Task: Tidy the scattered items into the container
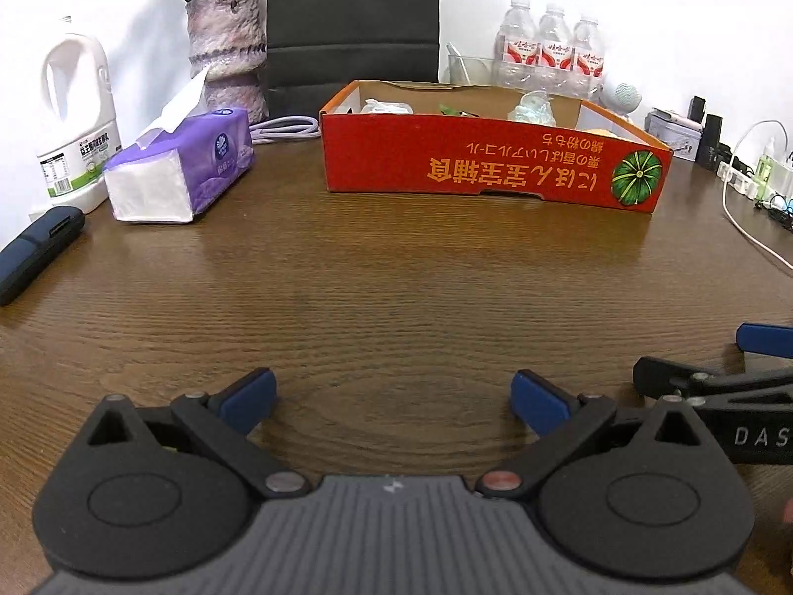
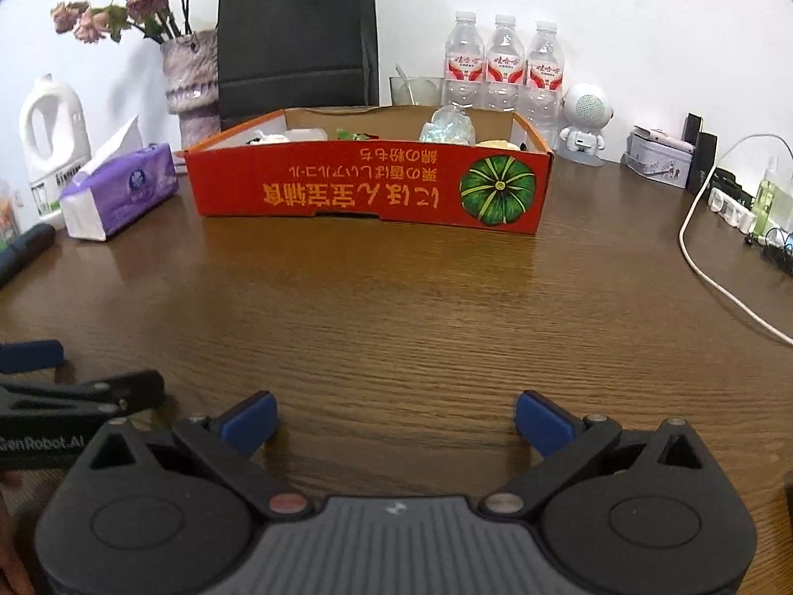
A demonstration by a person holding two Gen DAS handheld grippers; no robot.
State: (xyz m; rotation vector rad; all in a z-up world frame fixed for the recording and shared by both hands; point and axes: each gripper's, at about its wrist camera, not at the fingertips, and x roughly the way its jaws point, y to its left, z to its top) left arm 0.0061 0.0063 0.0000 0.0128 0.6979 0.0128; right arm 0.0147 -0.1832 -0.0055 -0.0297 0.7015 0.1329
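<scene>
A red cardboard box (image 2: 369, 188) printed with yellow characters and a green striped pumpkin was seen on the brown wood-grain worktop (image 2: 396, 307); a purple tissue pack (image 1: 198, 163) was seen left.

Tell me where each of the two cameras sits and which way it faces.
Left wrist: on the left gripper, low over the brown wooden table, facing the red cardboard box; the right gripper shows at the right edge.
Right wrist: on the right gripper, facing the same box; the left gripper shows at the left edge.
Shared: box, table, purple tissue pack.
</scene>
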